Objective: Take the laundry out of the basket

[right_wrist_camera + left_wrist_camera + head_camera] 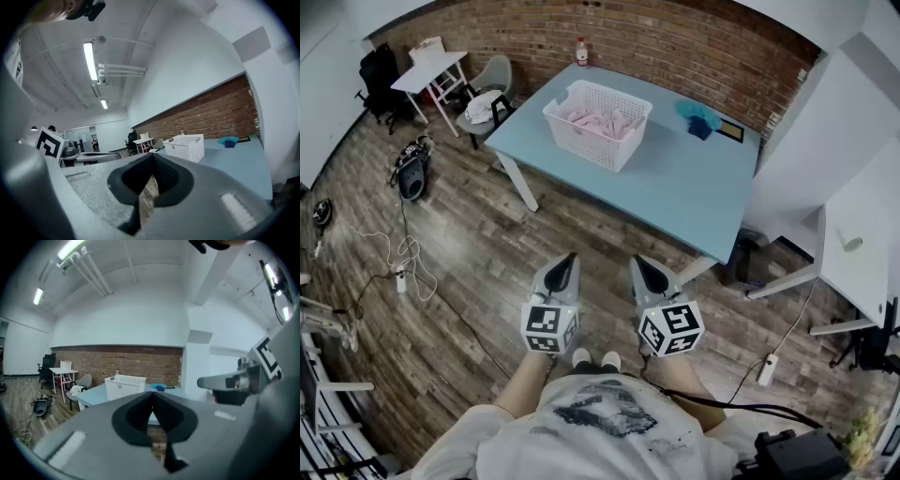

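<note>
Laundry [600, 120] lies in the basket [581, 142] on the table [675, 192], well ahead of you. Your left gripper [568, 261] and right gripper [640, 264] have jaws together, holding nothing. Walk up, then spread one pair.

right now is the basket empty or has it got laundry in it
Not empty: pink laundry lies inside the white basket on the blue table.
</note>
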